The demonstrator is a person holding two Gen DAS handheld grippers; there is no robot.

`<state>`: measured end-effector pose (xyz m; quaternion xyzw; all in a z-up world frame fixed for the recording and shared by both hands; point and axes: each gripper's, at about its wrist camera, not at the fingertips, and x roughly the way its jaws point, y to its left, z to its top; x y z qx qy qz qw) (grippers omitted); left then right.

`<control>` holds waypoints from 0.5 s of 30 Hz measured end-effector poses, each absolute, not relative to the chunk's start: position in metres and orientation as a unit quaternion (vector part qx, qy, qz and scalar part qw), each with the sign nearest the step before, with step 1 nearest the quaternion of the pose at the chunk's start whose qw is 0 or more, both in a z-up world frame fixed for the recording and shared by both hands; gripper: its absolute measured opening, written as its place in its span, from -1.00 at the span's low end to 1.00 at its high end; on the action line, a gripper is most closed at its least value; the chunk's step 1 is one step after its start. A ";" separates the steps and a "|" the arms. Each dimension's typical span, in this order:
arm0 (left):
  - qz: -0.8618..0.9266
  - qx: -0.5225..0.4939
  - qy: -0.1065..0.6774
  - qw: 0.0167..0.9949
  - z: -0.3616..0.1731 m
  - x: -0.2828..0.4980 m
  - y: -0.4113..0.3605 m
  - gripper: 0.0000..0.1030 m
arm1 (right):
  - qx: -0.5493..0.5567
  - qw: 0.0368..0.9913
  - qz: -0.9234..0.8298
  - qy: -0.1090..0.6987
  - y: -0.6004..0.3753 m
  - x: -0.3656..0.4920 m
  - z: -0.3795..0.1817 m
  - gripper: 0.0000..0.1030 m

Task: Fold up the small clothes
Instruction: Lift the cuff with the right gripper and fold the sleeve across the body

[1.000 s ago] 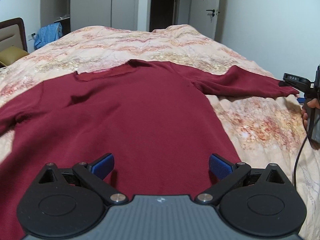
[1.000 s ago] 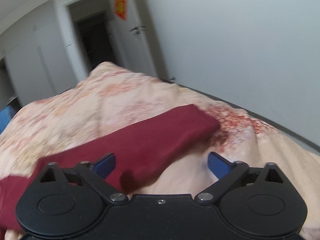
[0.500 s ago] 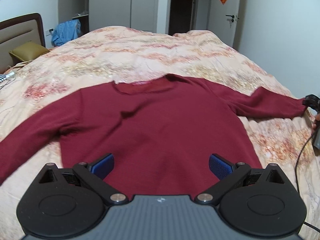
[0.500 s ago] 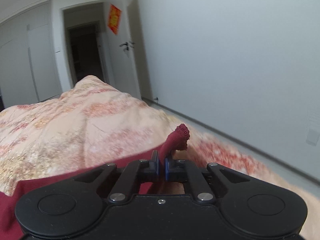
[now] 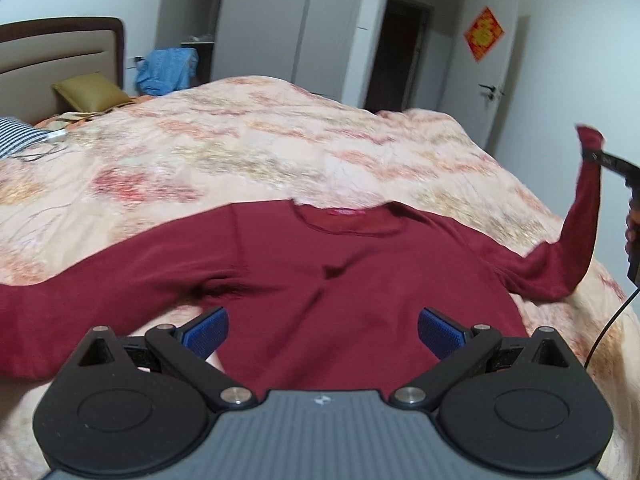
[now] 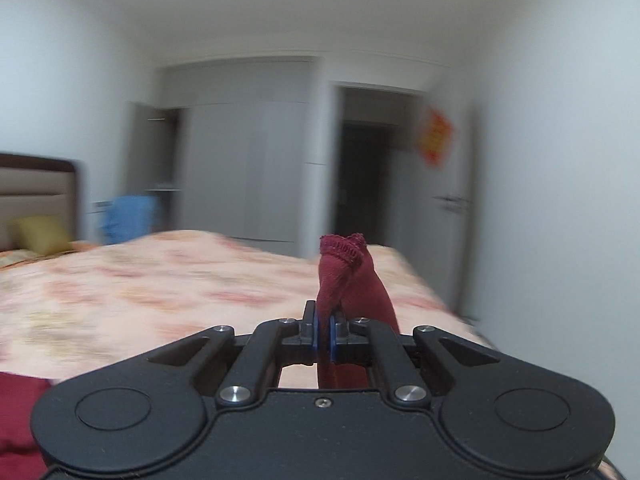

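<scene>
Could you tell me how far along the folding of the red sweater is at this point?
Early on. Done: the red sweater lies spread flat, front down or up I cannot tell, on the bed quilt. In hand: the right claw is shut on the sleeve cuff, lifted off the quilt. Left: both sleeves and the body remain unfolded; the left claw is open, holding nothing.

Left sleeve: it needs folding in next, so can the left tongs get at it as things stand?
Probably yes: the left tongs are open, and the left sleeve lies flat, uncovered on the bed.

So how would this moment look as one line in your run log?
stage: sleeve fold | right gripper: shut on sleeve cuff, lifted | left gripper: open, empty | sweater: flat on bed
</scene>
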<state>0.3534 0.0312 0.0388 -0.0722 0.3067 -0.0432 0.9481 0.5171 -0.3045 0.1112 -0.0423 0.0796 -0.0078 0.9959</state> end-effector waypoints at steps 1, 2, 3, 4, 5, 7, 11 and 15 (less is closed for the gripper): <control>-0.036 -0.076 0.305 0.949 0.039 0.351 0.039 1.00 | -0.050 0.995 0.019 0.082 -0.282 0.521 0.114 -0.91; -0.028 -0.079 0.303 0.949 0.040 0.348 0.047 1.00 | -0.058 0.994 0.044 0.086 -0.259 0.524 0.116 -0.91; -0.021 -0.083 0.301 0.950 0.040 0.346 0.055 1.00 | -0.068 0.991 0.067 0.089 -0.235 0.526 0.118 -0.91; -0.014 -0.086 0.299 0.950 0.041 0.343 0.064 1.00 | -0.077 0.989 0.089 0.092 -0.212 0.528 0.116 -0.91; -0.008 -0.090 0.296 0.951 0.041 0.339 0.072 1.00 | -0.087 0.985 0.110 0.096 -0.190 0.530 0.114 -0.91; 0.007 -0.097 0.294 0.951 0.041 0.334 0.087 1.00 | -0.110 0.977 0.147 0.107 -0.146 0.532 0.106 -0.91; 0.031 -0.106 0.296 0.949 0.038 0.326 0.113 1.00 | -0.155 0.957 0.202 0.141 -0.067 0.520 0.072 -0.92; 0.049 -0.107 0.299 0.947 0.034 0.322 0.131 1.00 | -0.186 0.935 0.236 0.190 -0.019 0.509 0.024 -0.92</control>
